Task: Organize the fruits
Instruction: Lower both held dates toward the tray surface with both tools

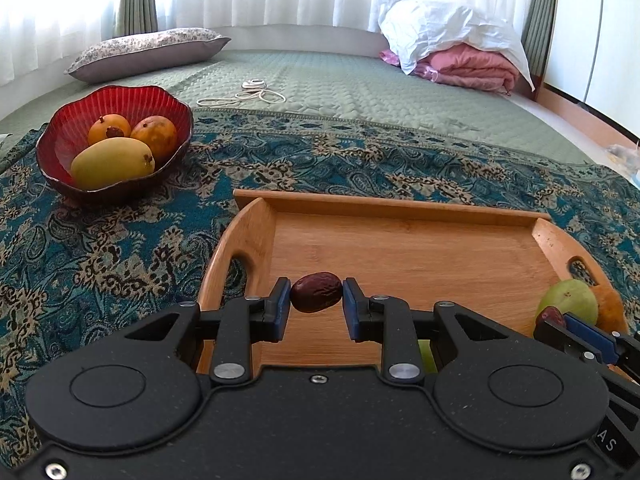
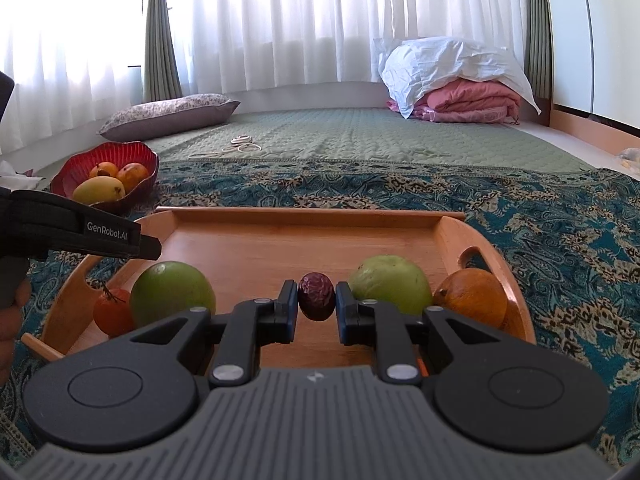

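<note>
My left gripper is shut on a dark red wrinkled date above the wooden tray. My right gripper is shut on another dark red date over the same tray. On the tray lie two green fruits, an orange and a small red-orange fruit. A red glass bowl at the far left holds a yellow mango and two orange fruits. The right gripper with its date shows at the left wrist view's right edge.
The tray and bowl sit on a blue patterned cloth over a green quilted bed cover. A white cord, a floral pillow and folded pink bedding under a white pillow lie farther back. Curtains hang behind.
</note>
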Tool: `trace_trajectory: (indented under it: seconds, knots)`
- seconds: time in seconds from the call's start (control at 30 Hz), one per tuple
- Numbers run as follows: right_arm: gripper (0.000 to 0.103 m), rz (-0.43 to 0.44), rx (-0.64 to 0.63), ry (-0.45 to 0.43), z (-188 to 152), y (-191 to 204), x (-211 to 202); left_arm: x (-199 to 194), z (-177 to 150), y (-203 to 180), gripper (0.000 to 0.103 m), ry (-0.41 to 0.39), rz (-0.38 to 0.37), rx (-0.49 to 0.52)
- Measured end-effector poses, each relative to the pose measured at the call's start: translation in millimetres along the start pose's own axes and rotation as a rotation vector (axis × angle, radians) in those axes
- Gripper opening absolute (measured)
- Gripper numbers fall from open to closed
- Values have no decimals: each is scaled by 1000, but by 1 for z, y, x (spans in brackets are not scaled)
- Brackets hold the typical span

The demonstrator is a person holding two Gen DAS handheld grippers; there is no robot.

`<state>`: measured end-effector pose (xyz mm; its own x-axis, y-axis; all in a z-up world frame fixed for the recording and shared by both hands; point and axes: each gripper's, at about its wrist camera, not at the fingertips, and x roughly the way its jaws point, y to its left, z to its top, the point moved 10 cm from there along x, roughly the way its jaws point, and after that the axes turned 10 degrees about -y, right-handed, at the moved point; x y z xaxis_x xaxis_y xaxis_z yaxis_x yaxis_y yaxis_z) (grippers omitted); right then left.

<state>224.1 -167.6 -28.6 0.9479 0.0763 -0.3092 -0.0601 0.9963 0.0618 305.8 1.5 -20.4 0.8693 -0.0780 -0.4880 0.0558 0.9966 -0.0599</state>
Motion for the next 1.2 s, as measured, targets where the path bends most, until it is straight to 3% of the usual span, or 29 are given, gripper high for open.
trace_trajectory:
  seconds: [1.2]
  knots:
    - [24,6,11,59,-15,3,14,10,-10,3,27,35,5,-13]
